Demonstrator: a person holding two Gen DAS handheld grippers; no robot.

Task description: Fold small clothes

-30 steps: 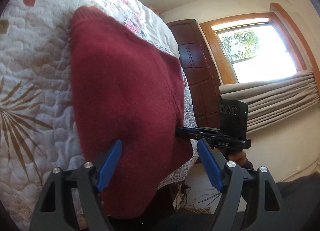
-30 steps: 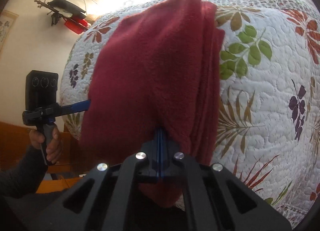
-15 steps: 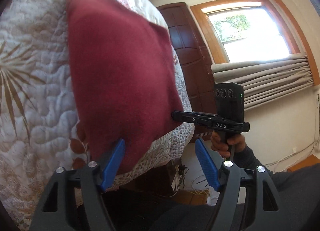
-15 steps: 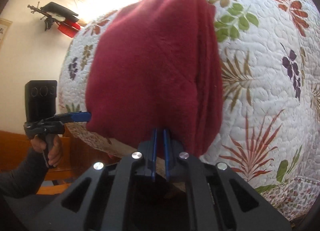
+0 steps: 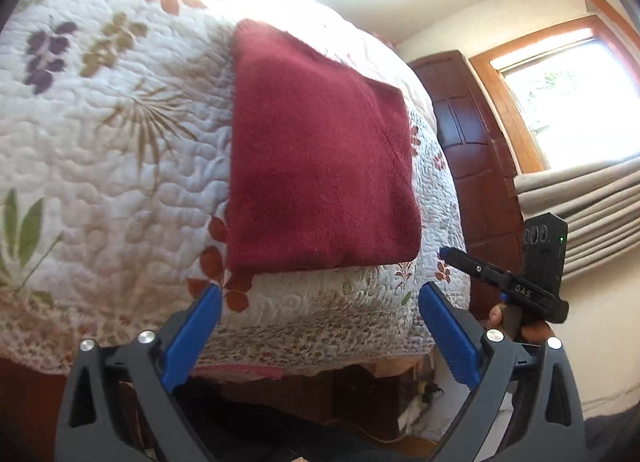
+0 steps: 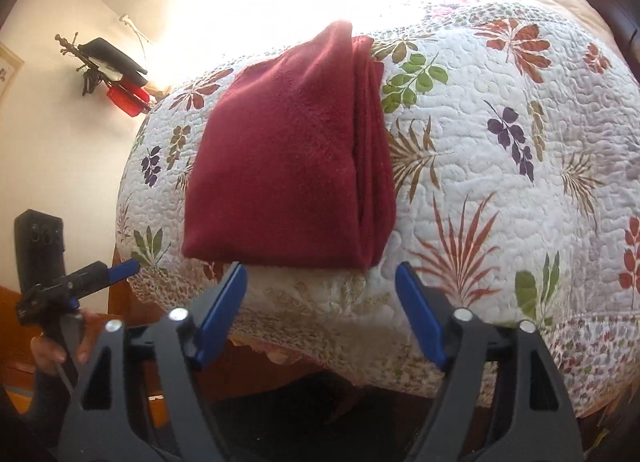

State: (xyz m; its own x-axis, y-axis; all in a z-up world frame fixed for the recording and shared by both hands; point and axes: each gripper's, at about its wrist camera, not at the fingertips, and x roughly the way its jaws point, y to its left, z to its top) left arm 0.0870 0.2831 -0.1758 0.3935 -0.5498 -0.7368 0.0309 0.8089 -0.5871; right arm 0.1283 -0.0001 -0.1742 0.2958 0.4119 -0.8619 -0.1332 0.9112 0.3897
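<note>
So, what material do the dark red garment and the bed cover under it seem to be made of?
The dark red garment looks like fleece or a brushed knit: its surface is fuzzy and matte, with soft thick folded edges. Which of the two it is stays open. The bed cover appears to be a quilted cotton-like fabric, white with printed leaves; stitched wavy lines give it a puffy, padded look.

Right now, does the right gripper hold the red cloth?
No, the right gripper is open and empty, and the red cloth lies folded on the quilt beyond its fingertips.
</note>
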